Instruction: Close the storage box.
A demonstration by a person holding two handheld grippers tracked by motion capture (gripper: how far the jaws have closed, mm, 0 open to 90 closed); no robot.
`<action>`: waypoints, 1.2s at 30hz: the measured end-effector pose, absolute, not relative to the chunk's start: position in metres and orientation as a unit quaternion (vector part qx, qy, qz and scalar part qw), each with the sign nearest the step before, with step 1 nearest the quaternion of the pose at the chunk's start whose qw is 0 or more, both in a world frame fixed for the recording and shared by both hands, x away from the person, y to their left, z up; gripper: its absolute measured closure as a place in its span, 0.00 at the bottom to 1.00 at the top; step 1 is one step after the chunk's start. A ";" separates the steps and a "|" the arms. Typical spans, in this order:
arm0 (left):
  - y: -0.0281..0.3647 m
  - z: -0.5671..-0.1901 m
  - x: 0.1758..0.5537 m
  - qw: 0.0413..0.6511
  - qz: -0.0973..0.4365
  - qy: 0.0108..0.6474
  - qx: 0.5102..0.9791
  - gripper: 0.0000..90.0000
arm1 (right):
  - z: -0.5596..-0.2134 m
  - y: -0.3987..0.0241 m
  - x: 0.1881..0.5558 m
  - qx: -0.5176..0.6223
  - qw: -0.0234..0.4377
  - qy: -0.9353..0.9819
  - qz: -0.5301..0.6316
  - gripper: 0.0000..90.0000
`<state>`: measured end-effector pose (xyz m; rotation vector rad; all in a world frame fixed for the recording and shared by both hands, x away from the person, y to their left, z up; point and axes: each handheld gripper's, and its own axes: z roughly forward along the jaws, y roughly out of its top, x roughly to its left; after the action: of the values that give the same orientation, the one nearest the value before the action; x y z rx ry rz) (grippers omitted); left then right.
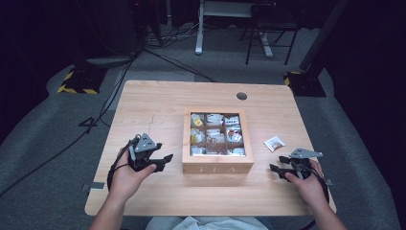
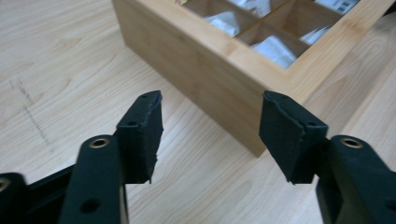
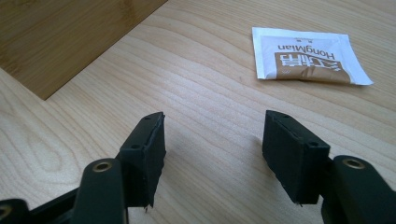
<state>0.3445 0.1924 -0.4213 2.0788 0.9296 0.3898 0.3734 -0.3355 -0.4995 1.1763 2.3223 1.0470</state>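
High view first: we see the pale wooden rectangular table point(image 1: 158, 103), and near its middle stands the square bamboo tea box point(image 1: 218, 167) with nine compartments and a window lid, through which white and yellow tea bags show. From the box, the small white and brown paper tea sachet point(image 1: 274, 143) lies alone on the bare table at about three o'clock, apart from the box wall and not touching it.

Our left gripper point(image 1: 165, 160) hovers just beside the box, at about nine o'clock from it. In the left gripper view its black jaws stand apart with nothing between them, and the near corner of the box point(image 2: 243, 88) is straight ahead, close but not touched. Our right gripper point(image 1: 278, 164) waits at about four o'clock from the box, near the table's right edge. In the right gripper view its jaws also stand apart and empty over bare wood, and the sachet point(image 3: 306, 56) lies flat ahead of them at about one o'clock, printed face up.

We judge that the work in hand is to put the loose sachet into the box, and that the present step is the approach, with no grasp made yet. The next move asks the right gripper to go forward and low, to pinch the thin sachet by one edge, because it lies flat. The left gripper probably must lift the lid, or steady the box.
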 end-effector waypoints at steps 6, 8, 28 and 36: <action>0.217 -0.440 0.353 0.384 0.165 0.379 0.826 0.36 | -0.502 -0.336 0.373 0.409 0.176 0.814 0.374 0.39; 0.222 -0.444 0.354 0.380 0.166 0.379 0.827 0.35 | -0.503 -0.336 0.373 0.405 0.181 0.814 0.374 0.38; 0.248 -0.484 0.368 0.329 0.170 0.404 0.836 0.21 | -0.504 -0.335 0.374 0.402 0.184 0.818 0.369 0.33; 0.253 -0.497 0.372 0.327 0.157 0.430 0.827 0.21 | -0.504 -0.335 0.374 0.401 0.184 0.818 0.369 0.33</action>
<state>0.3716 0.2534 -0.4970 2.1651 1.1261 0.4123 0.3743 -0.3350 -0.5036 1.1315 2.3064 1.0399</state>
